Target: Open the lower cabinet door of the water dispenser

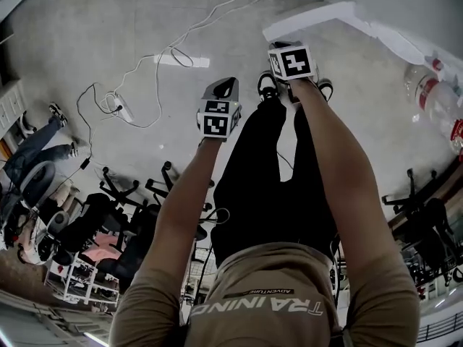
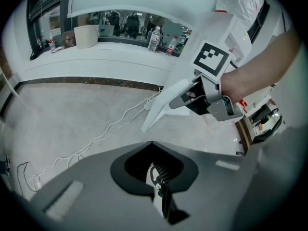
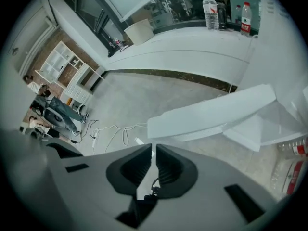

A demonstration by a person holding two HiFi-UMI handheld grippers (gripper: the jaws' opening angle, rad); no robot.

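The dispenser's white lower door (image 1: 318,16) stands swung out over the floor at the upper right. In the right gripper view the door (image 3: 211,114) lies just beyond my right gripper (image 3: 154,147), whose jaws are closed to a thin slit with nothing in it. The left gripper view shows the right gripper (image 2: 190,99) close against the door (image 2: 161,107), with the cabinet opening (image 2: 260,117) behind it. My left gripper (image 2: 152,143) is shut and empty, out over bare floor. From above, the left gripper (image 1: 221,110) sits lower left of the right gripper (image 1: 293,62).
White cables (image 1: 145,71) and a power strip (image 1: 123,110) lie on the floor to the left. Water bottles (image 1: 434,92) stand at the right, by the dispenser. Office chairs (image 1: 123,215) crowd the lower left. My own legs (image 1: 268,186) fill the middle.
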